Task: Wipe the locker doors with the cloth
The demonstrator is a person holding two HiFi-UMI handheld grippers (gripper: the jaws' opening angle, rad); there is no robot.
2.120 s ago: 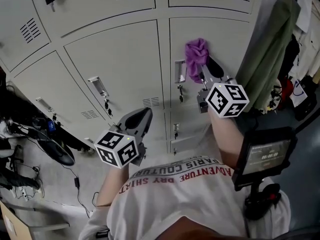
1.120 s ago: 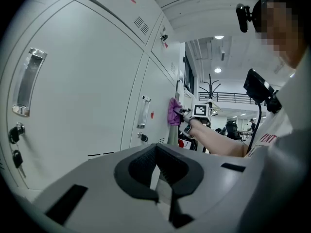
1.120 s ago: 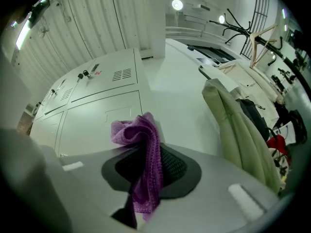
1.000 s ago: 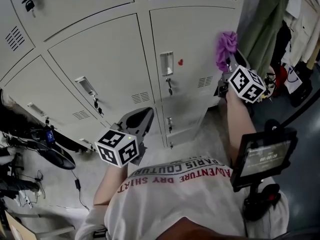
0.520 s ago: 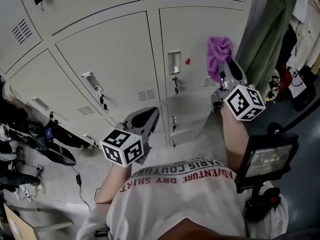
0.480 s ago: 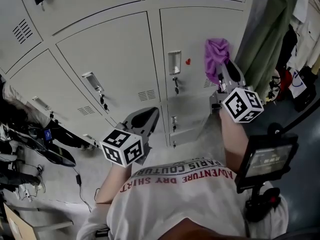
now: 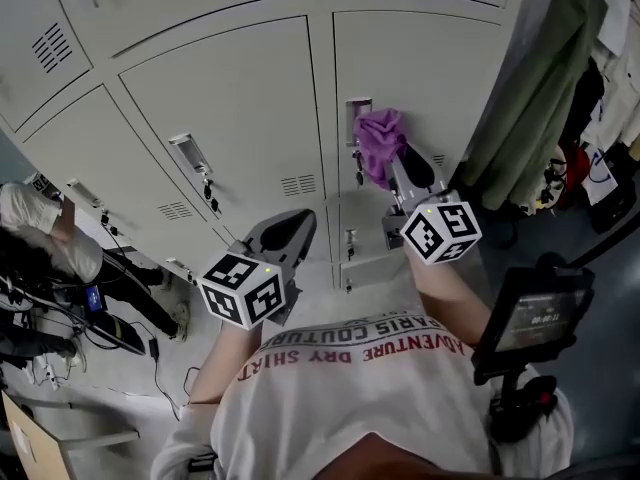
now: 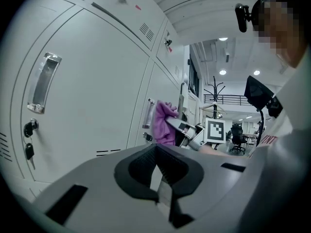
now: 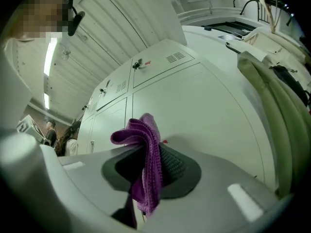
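Pinching bunched purple cloth in right gripper jaws so a wad pokes past the tips for wiping, up at locker door just beside its handle; parking left gripper low, jaws near-together on nothing, probably for clearance.

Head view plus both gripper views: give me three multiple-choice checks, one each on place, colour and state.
1. Where is the cloth?
A. on the floor
B. in the right gripper, near a locker door handle
C. on a shelf

2. What colour is the cloth?
A. purple
B. yellow
C. white

3. What does the left gripper hold?
A. the cloth
B. a key
C. nothing

Answers:
1. B: the right gripper view shows its jaws clamping the cloth.
2. A: it is purple in every view.
3. C: its jaws meet with nothing between them.
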